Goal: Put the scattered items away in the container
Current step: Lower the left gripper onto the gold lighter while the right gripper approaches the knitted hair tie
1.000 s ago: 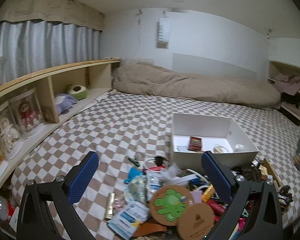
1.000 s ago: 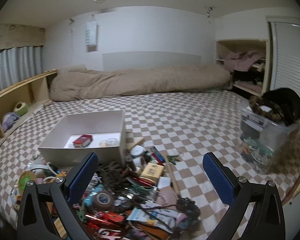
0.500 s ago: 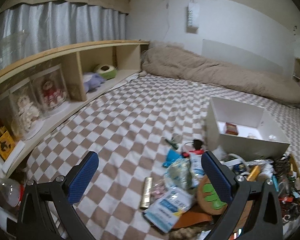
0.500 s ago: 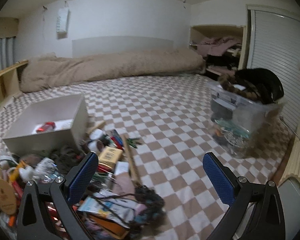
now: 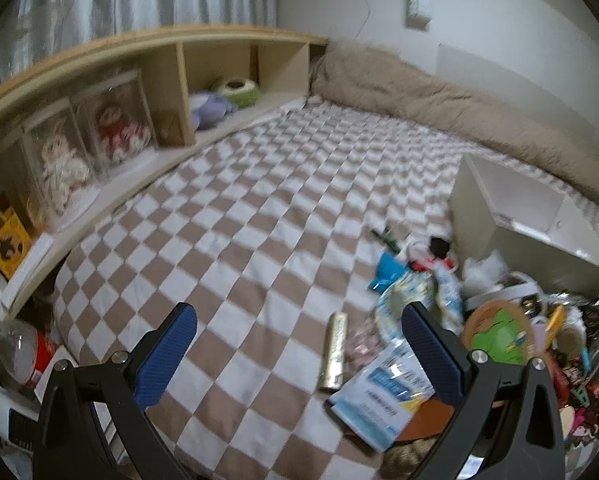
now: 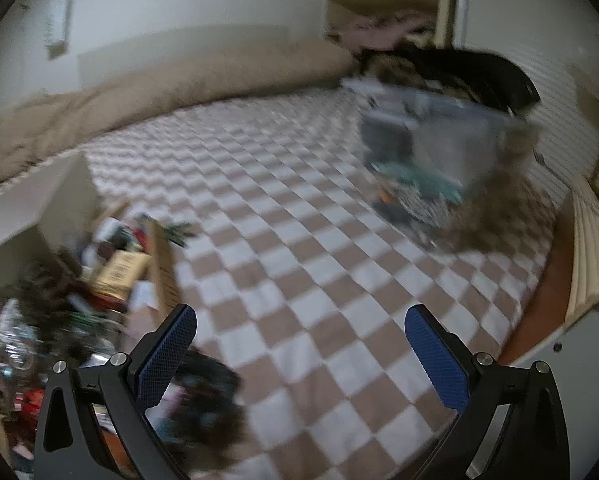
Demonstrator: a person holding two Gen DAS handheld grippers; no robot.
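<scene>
Left wrist footage suggested the task was barely begun: the scattered items [image 5: 451, 344] were heaped on the checkered bed [image 5: 259, 216] beside the white container [image 5: 511, 216], while the left tool [image 5: 299, 344] and right tool [image 6: 301, 344] were spread wide, nothing grasped.

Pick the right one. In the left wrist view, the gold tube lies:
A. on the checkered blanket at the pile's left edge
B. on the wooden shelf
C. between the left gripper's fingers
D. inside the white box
A: the gold tube lies flat on the checkered blanket, left of the pile, clear of the open left gripper.
</scene>
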